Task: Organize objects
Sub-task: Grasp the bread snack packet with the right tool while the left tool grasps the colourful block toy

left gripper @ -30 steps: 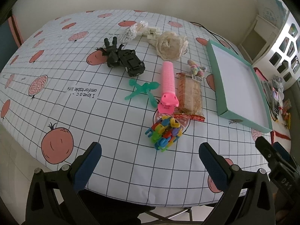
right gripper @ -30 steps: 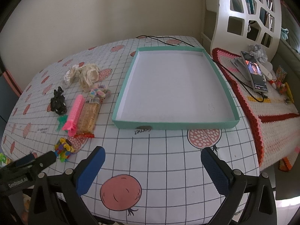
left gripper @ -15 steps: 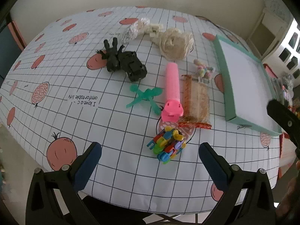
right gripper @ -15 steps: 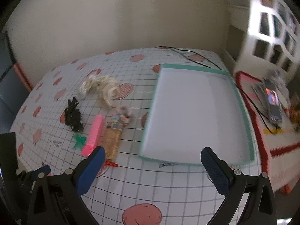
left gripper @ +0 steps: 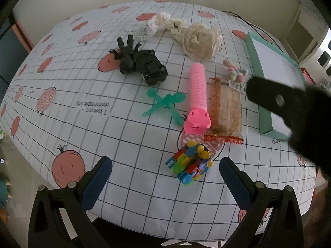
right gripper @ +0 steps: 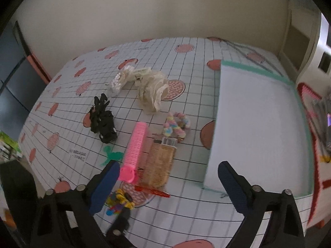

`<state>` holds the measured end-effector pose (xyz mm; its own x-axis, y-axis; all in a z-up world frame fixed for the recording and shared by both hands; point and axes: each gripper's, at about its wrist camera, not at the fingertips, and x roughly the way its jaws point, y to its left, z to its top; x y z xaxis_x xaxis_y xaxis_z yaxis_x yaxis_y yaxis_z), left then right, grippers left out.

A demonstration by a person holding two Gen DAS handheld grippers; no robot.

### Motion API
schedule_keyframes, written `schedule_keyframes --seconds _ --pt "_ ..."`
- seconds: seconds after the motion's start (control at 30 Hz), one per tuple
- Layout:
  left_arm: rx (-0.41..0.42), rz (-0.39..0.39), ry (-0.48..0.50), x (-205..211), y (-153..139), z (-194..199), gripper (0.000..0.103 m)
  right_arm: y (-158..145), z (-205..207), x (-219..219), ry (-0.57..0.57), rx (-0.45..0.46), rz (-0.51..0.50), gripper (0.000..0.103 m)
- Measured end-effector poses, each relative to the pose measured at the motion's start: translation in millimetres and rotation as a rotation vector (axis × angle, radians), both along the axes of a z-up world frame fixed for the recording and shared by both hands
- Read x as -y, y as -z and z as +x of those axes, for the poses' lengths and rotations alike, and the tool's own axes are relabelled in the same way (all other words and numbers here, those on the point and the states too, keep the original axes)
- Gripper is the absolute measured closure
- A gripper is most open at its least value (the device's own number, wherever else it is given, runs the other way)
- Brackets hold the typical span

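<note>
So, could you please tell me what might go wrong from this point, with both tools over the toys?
1. The open left tool and open right tool crowd the same spot near the colourful block toy; they may collide.
2. The pink tube toy lies right beside the snack packet, so closing on one may drag the other.

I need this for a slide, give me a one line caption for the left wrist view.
Open left gripper hovers over a multicoloured block toy beside a pink tube toy and snack packet.
</note>
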<state>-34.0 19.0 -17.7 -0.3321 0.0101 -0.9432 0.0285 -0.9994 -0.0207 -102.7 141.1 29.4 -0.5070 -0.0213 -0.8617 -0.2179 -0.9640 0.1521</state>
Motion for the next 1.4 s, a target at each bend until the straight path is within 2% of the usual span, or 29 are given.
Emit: schedule_keyframes --seconds 0.2,0.33,0.53,0.8,0.9,1.17,1.4 --pt "0.023 0.014 -0.026 2.8 6.4 -2.9 0.001 16.1 -11.2 0.2 0.005 0.055 -0.041 0.023" --pt "0.039 0.004 -0.017 -1.5 10.5 -3.7 0.008 22.6 -16.4 6.3 -0.017 0.078 -0.066 0.03" --pt "0.043 0.018 -0.02 -5.1 11.6 -6.4 0.009 38.9 -23.8 9.3 -0.011 0.135 -0.081 0.045" --pt "0.086 0.017 -0.02 -10.0 20.3 -10.4 0.014 49.4 -31.2 12.4 -0.012 0.172 -0.085 0.047" --pt "0.1 0.028 -0.021 -11.3 22.6 -12.9 0.026 52.0 -32.9 12.4 -0.006 0.181 -0.092 0.048" --pt "0.113 0.015 -0.027 -18.8 25.3 -19.1 0.026 62.0 -36.7 12.7 0.008 0.217 -0.091 0.05" --pt "0.108 -0.008 -0.031 -27.3 26.2 -27.2 0.026 61.5 -38.7 12.9 0.019 0.21 -0.069 0.051"
